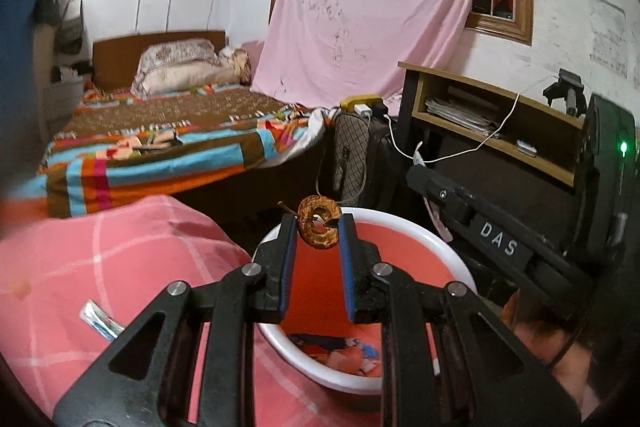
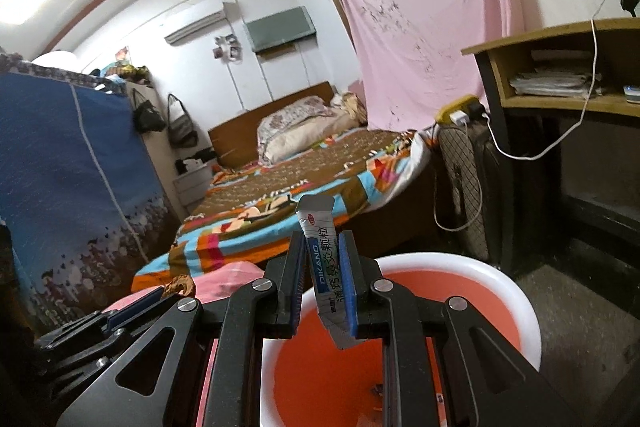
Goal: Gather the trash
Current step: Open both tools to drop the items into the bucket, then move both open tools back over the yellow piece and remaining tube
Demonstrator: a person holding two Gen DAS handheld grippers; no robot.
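Note:
My left gripper (image 1: pixel 317 223) is shut on a brown, dried ring-shaped scrap (image 1: pixel 320 229) pinched at its fingertips. It hangs over the far rim of a red basin with a white rim (image 1: pixel 420 227). My right gripper (image 2: pixel 322 237) is shut on a white and blue sachet (image 2: pixel 324 267) that stands upright between the pads, above the same basin (image 2: pixel 500 275). A colourful wrapper (image 1: pixel 336 351) lies on the basin's floor. From the left wrist view the right gripper (image 1: pixel 418 173) shows side-on at the right. In the right wrist view the left gripper (image 2: pixel 168 297) and its brown scrap (image 2: pixel 180 287) sit low on the left.
The basin stands beside a pink checked cloth (image 1: pixel 120 259) with a silver wrapper (image 1: pixel 98 319) on it. Behind are a bed with a striped cover (image 1: pixel 180 147), a desk shelf (image 1: pixel 500 123) trailing a white cable (image 1: pixel 460 155), and a blue fabric wardrobe (image 2: pixel 72 167). A hand (image 1: pixel 540 339) shows at lower right.

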